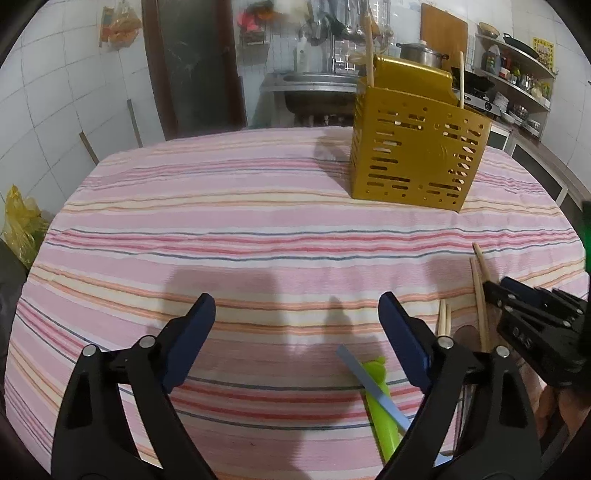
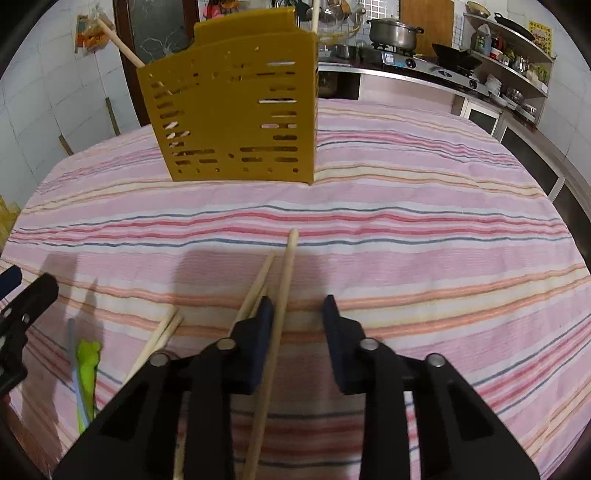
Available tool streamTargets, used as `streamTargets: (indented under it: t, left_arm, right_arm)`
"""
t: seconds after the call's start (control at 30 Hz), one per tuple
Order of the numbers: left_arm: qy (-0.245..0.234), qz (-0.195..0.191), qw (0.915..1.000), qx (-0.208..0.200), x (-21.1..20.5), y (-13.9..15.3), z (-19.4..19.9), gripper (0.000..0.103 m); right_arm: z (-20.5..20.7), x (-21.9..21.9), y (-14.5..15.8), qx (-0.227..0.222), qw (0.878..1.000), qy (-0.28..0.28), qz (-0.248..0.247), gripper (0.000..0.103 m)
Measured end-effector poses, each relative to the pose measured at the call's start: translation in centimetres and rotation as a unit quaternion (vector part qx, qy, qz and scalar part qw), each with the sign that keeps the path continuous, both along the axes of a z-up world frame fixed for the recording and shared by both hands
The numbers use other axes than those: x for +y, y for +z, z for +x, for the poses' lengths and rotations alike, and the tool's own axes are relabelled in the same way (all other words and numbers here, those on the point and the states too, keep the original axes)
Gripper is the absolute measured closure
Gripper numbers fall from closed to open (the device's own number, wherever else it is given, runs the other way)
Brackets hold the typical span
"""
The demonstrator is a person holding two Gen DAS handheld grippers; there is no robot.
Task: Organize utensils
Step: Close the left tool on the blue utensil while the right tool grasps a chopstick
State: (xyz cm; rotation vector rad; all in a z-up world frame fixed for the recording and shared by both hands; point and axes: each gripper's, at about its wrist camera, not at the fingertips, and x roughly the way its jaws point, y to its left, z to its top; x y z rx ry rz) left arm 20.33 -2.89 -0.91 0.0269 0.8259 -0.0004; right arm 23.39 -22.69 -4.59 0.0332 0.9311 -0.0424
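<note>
A gold perforated utensil holder [image 1: 413, 158] [image 2: 236, 110] stands on the striped tablecloth [image 1: 221, 221], with chopsticks [image 1: 368, 48] sticking out of its top. My right gripper [image 2: 298, 302] is low over loose wooden chopsticks. One long chopstick [image 2: 284, 280] runs between its narrowly parted jaws against the left pad, and the right pad stands clear of it. More chopsticks [image 2: 255, 291] [image 2: 162, 332] lie just left of it. My left gripper [image 1: 295, 301] is wide open above the cloth. A green utensil [image 1: 380, 410] and a blue strip [image 1: 369, 384] lie by its right finger.
Behind the table are a steel sink [image 1: 314, 79], a stove with a pot [image 2: 393, 31] and a wok, and shelves of kitchenware [image 2: 509, 55]. A yellow plastic bag [image 1: 20, 221] sits off the table's left edge. The right gripper [image 1: 500, 288] shows at the left view's right edge.
</note>
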Motion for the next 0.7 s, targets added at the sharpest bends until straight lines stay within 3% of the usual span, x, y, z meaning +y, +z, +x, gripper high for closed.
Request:
streamTargets:
  t: [0.07, 0.13, 0.33, 0.5, 0.67, 0.7]
  left_arm:
    - [0.0, -0.004, 1.0, 0.005, 0.0, -0.1, -0.1, 0.018]
    - [-0.001, -0.008, 0.9999, 0.011, -0.1, -0.2, -0.1, 0.019]
    - [0.006, -0.025, 0.9991, 0.033, -0.3, -1.0, -0.3, 0.028]
    - [0.006, -0.023, 0.9974, 0.068, -1.4, -2.2, 0.0, 0.049]
    - [0.015, -0.032, 0.9961, 0.081, -1.9, -2.8, 0.2, 0.056]
    - [0.015, -0.027, 0.996, 0.083, -2.1, -2.9, 0.2, 0.062]
  right_arm:
    - [0.3, 0.0, 0.0, 0.004, 1.0, 0.0, 0.001, 0.093]
    - [0.1, -0.4, 0.3, 0.002, 1.0, -0.002, 0.008, 0.097]
    - [-1.8, -1.5, 0.6, 0.004, 1.0, -0.01, -0.013, 0.097]
    - [-3.1, -3.3, 0.6, 0.011, 1.0, -0.023, -0.002, 0.097]
    - [-3.6, -3.9, 0.2, 0.008, 1.0, -0.02, 0.013, 0.097]
    - [-3.4, -4.0, 0.2, 0.008, 1.0, -0.021, 0.014, 0.097]
